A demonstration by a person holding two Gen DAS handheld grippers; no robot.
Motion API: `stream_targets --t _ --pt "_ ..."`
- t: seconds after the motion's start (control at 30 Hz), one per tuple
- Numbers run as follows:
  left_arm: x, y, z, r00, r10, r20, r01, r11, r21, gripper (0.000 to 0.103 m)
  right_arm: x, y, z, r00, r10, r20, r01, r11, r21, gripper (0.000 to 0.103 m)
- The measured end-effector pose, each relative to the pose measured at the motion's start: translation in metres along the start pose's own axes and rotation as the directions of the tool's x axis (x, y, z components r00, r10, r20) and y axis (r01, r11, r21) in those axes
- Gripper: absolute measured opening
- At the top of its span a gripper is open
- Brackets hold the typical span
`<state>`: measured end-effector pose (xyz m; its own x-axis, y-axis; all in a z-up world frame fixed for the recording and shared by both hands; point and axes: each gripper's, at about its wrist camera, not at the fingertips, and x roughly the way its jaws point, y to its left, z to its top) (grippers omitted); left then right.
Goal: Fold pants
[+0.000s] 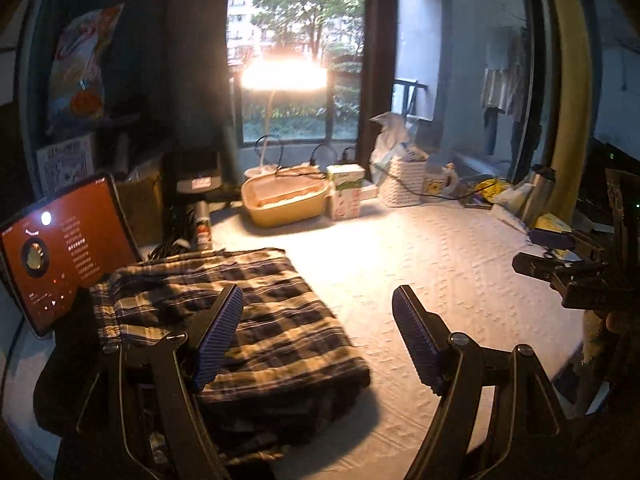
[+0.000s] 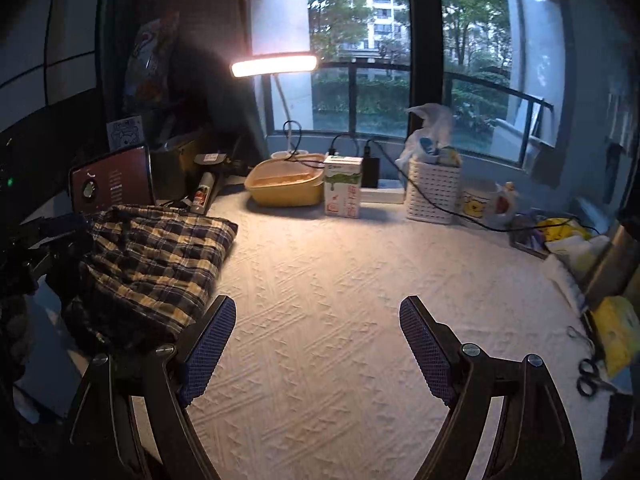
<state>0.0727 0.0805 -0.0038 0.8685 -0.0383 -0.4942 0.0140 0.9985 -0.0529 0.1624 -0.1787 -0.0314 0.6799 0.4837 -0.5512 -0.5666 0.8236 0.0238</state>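
The plaid pants (image 1: 256, 320) lie folded in a compact stack at the left of the white textured tablecloth (image 1: 440, 264); they also show in the right wrist view (image 2: 160, 256). My left gripper (image 1: 318, 316) is open and empty, its left finger above the pants' right edge, raised off them. My right gripper (image 2: 318, 324) is open and empty over bare cloth, to the right of the pants. It shows at the right edge of the left wrist view (image 1: 560, 256). The left gripper shows dimly at the left edge of the right wrist view (image 2: 44, 236).
A tablet (image 1: 64, 248) stands behind the pants at the left. A lit desk lamp (image 2: 274, 65), yellow basin (image 2: 286, 186), milk carton (image 2: 342, 192), white basket (image 2: 434, 190) with cables and a mug (image 2: 486, 204) line the back. Scissors (image 2: 588, 368) and clutter lie at the right edge.
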Motion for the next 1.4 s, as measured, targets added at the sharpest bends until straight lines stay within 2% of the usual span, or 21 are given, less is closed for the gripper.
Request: stream_targets --t 0.4,0.47,0.53,0.6,0.7,0.8,1.07,1.23,1.4 --pt "-0.045 -0.045 0.001 0.992 -0.035 0.118 0.034 0.999 0.010 0.078 -0.076 -0.006 -0.008 0.988 -0.093 0.127 0.091 0.996 0.020 0.086" --pt "-0.051 -0.050 0.003 0.988 -0.020 0.151 0.018 1.000 0.013 0.081 -0.087 -0.004 -0.008 0.983 -0.110 0.148 0.109 0.994 0.014 0.086" --pt "-0.055 -0.051 0.004 0.984 -0.007 0.177 0.007 1.000 0.000 0.090 -0.097 -0.003 -0.007 0.977 -0.127 0.169 0.128 0.992 0.010 0.088" --pt "-0.059 -0.051 0.004 0.980 -0.008 0.201 0.013 1.000 -0.025 0.092 -0.104 -0.002 -0.006 0.973 -0.138 0.184 0.139 0.990 0.008 0.089" --pt "-0.063 -0.054 0.003 0.978 -0.030 0.206 0.034 0.999 -0.013 0.094 -0.116 -0.001 -0.004 0.967 -0.147 0.208 0.148 0.989 0.009 0.089" --pt "-0.069 -0.059 0.002 0.975 -0.007 0.224 0.007 1.000 0.000 0.094 -0.125 0.000 -0.002 0.960 -0.159 0.232 0.161 0.987 0.009 0.090" --pt "-0.083 -0.057 0.002 0.960 0.036 0.278 -0.026 0.999 -0.040 0.100 -0.143 0.009 0.003 0.944 -0.181 0.275 0.189 0.982 -0.001 0.094" --pt "-0.095 -0.056 0.002 0.933 0.095 0.346 -0.082 0.995 -0.052 0.102 -0.151 0.013 0.005 0.937 -0.190 0.293 0.200 0.980 -0.004 0.094" --pt "-0.093 -0.059 0.001 0.936 0.103 0.337 -0.100 0.995 -0.026 0.102 -0.151 0.015 0.005 0.941 -0.179 0.286 0.191 0.982 -0.013 0.095"
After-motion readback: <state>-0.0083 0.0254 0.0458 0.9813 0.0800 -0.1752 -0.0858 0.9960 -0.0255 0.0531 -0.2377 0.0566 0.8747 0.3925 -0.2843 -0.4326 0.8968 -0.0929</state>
